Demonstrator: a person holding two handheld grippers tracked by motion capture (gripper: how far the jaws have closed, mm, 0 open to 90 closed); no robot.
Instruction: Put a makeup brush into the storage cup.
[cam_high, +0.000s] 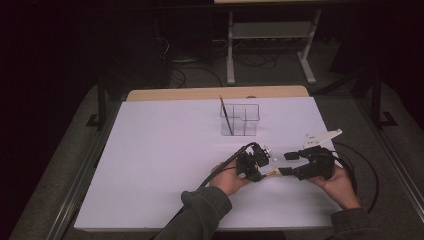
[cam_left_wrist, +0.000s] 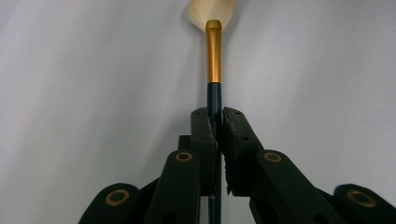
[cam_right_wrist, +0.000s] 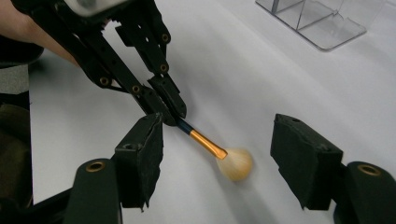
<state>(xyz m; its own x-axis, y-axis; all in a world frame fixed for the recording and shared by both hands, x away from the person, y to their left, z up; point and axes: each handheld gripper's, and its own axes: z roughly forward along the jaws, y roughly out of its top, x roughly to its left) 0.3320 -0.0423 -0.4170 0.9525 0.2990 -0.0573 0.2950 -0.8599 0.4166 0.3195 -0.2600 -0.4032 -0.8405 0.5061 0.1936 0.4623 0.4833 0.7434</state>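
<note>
Between the two grippers, low over the white table (cam_high: 165, 165), a makeup brush (cam_right_wrist: 212, 150) is being held out, well on the near side of the clear organizer (cam_high: 240, 120). Its dark handle is clamped in the left gripper (cam_left_wrist: 215, 114), jaws pressed tight against the handle just below the gold ferrule. From there the brush's long axis runs straight out from the left gripper's tips, gold ferrule first and pale fluffy head last, pointing toward the right gripper (cam_right_wrist: 229, 158).

That right gripper is spread wide, holding nothing. In its own view the bristle end sits in the gap between its two black pads (cam_right_wrist: 306, 161), nearer the left-hand pad and not touching either. So the brush lies roughly along the line joining the two tools, head toward the right one, and the right gripper is the nearer to the free end. If a handover is meant, I'd judge it needs to slide farther along the axis to close on the ferrule or handle, not the soft head.

Beyond them, toward the far edge of the table, the organizer stands upright with one thin brush (cam_high: 226, 116) leaning in its left compartment; the other compartments look empty. Both the person's hands (cam_high: 345, 186) rest near the front edge.
</note>
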